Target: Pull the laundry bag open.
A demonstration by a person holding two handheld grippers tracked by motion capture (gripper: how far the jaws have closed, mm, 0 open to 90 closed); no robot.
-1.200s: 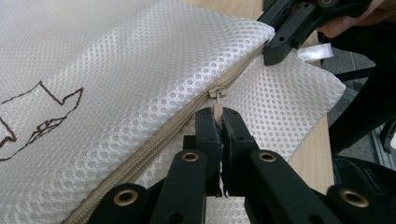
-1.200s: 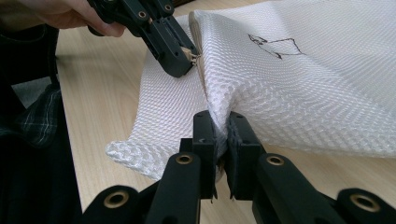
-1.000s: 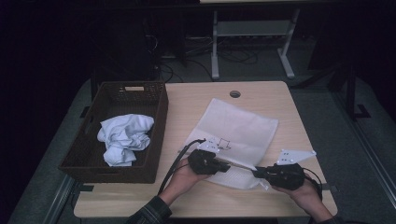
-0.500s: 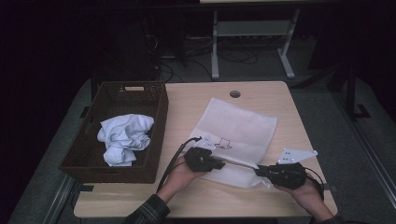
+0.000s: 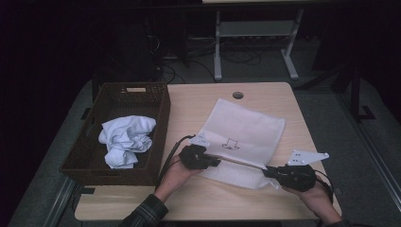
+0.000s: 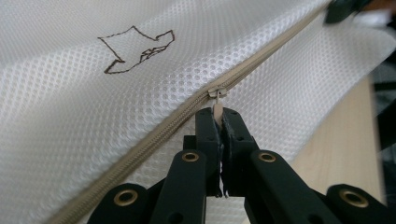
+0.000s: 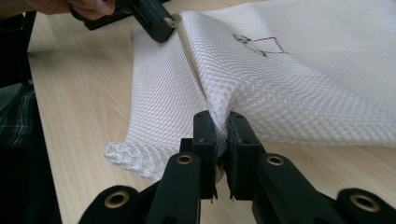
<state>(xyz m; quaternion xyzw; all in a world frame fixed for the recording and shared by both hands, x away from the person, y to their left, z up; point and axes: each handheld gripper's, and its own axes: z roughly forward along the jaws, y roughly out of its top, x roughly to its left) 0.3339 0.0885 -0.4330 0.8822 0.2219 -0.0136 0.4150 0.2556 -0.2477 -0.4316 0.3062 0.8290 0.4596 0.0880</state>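
A white mesh laundry bag (image 5: 246, 127) with a small black drawing lies on the wooden table (image 5: 189, 106). A beige zipper (image 6: 140, 149) runs along the bag's near edge. My left gripper (image 6: 219, 122) is shut on the zipper pull (image 6: 217, 108), seen at the bag's near-left part in the high view (image 5: 217, 162). My right gripper (image 7: 220, 125) is shut on a bunched fold of the mesh bag (image 7: 303, 79) at the zipper's right end, near the table's front right (image 5: 268, 172). Across the bag, the right gripper view shows the left gripper (image 7: 161, 23).
A dark wicker basket (image 5: 163, 118) stands at the table's left with a crumpled white cloth (image 5: 125, 139) inside. A round cable hole (image 5: 238, 95) sits at the table's far edge. Beyond the table stand a metal frame's legs (image 5: 217, 52) and cables on the floor.
My left gripper has slid a little to the left and away along the bag's edge with the zipper pull in it. The right gripper has stayed put.
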